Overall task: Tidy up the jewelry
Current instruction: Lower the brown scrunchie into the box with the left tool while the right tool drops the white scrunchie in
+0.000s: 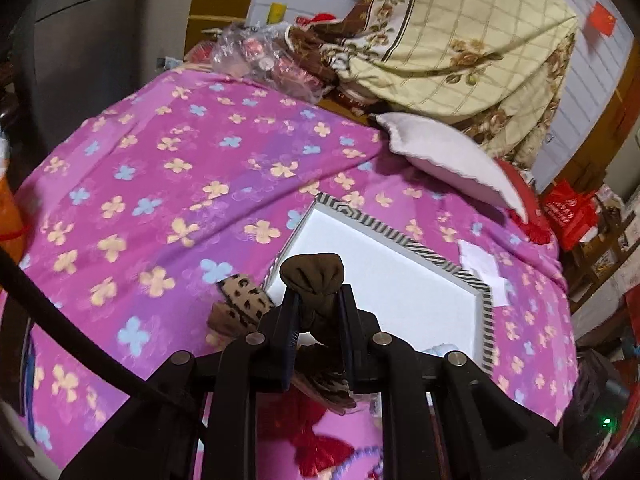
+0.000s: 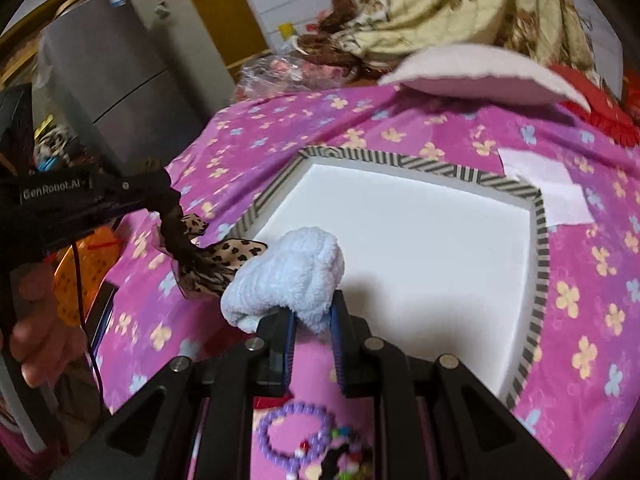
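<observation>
Over tray near-left corner: left gripper grasping brown scrunchie, leopard tail dangling; right gripper pinching blue scrunchie. Purple bracelet near, on bedspread. Risk: tail snags rim, scrunchies tangle on release.

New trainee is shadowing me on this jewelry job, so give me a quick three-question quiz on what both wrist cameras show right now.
1. True or false: the white tray with the striped rim holds jewelry.
2. What does the right gripper hold? A fluffy pale blue scrunchie; B comb.
3. Fill in: the left gripper grips a brown leopard-print ____.

Key: 1 false, it looks bare; 2 A; 3 scrunchie.
</observation>
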The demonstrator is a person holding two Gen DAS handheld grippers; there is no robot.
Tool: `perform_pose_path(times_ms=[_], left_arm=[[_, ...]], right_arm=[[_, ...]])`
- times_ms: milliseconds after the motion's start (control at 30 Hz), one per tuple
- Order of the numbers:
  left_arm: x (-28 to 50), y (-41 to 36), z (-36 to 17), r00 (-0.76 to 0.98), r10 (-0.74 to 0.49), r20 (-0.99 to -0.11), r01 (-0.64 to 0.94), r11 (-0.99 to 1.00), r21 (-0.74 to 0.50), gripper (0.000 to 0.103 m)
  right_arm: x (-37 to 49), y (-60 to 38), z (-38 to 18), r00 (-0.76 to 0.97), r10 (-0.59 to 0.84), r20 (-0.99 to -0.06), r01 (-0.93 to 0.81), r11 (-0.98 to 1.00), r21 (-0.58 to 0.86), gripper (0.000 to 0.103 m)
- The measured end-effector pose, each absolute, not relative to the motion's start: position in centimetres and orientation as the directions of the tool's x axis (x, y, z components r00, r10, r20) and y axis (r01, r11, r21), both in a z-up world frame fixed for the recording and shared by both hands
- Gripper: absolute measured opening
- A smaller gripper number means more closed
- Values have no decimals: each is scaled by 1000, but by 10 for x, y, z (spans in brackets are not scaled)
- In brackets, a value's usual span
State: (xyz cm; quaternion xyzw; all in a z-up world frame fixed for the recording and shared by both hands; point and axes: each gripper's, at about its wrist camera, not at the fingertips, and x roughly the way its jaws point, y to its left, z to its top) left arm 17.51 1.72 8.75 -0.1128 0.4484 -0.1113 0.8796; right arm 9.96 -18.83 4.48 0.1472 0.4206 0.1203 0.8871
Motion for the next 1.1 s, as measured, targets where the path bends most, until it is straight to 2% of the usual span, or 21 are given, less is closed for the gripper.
perform_pose_path(times_ms=[367, 433, 500, 667, 1000, 1100], left_arm=[[201, 0, 16, 460, -287, -840, 105, 957, -270, 40], [201, 1, 10, 451, -286, -845, 95, 957, -273, 40], [199, 4, 9, 451, -299, -841, 92, 953, -290, 41], [189, 9, 18, 458, -317, -831, 106, 947, -302, 52], [157, 21, 34, 478, -297, -827, 105, 954, -282, 53], [143, 23, 37, 483, -288, -827, 115, 957, -266, 54]], right_arm=[[139, -186, -22, 496, 396, -772, 21, 884, 467, 17], [140, -187, -27, 482, 396, -782, 33, 883, 468, 20], [136, -190, -29, 473, 397, -786, 41, 882, 470, 29], [120, -196, -14, 499, 359, -789, 22, 905, 426, 44], [80, -194, 18, 534, 329, -779, -25, 927, 375, 51], [68, -193, 26, 548, 325, -771, -45, 932, 361, 57]])
